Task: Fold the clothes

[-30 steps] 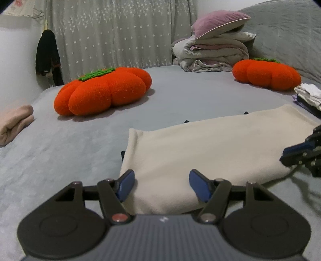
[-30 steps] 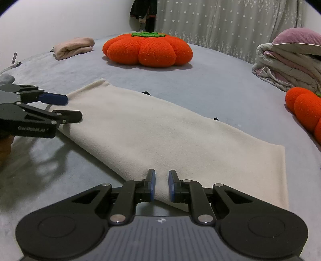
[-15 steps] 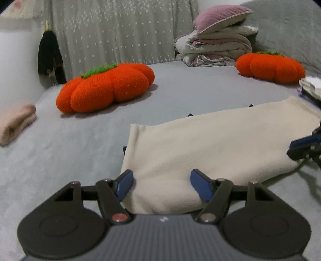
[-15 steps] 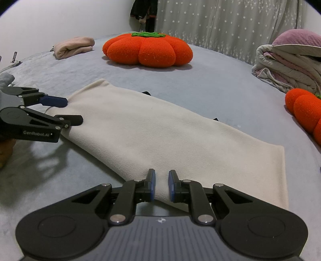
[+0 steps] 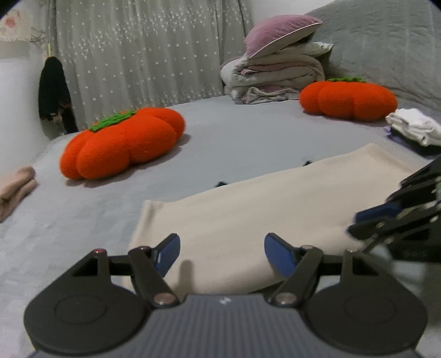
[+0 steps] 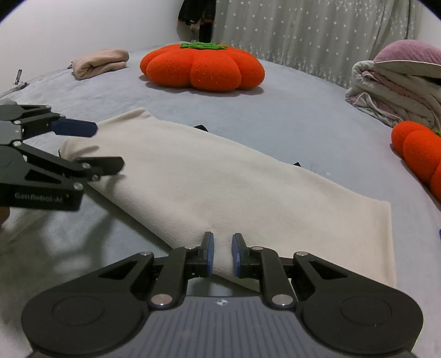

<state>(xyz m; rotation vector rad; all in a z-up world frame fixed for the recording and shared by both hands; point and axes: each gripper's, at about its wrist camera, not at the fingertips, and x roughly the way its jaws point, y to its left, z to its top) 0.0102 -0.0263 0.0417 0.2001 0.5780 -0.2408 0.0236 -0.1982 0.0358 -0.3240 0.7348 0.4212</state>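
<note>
"GenRobot.AI" lettering on left gripper (image 6: 106,148), cream garment (image 6: 220,179)

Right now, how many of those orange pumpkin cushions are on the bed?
2. One pumpkin cushion sits near the curtain, beyond the cream cloth. The other cushion lies below the stacked bedding, by the headboard. More could be out of view.

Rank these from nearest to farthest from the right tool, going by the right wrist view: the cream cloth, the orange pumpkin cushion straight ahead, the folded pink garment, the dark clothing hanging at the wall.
1. Cream cloth, with its near edge between the right tool's pads.
2. Orange pumpkin cushion, ahead at mid-bed.
3. Folded pink garment, far left, slightly beyond the cushion.
4. Dark clothing, hanging at the back wall.
</note>
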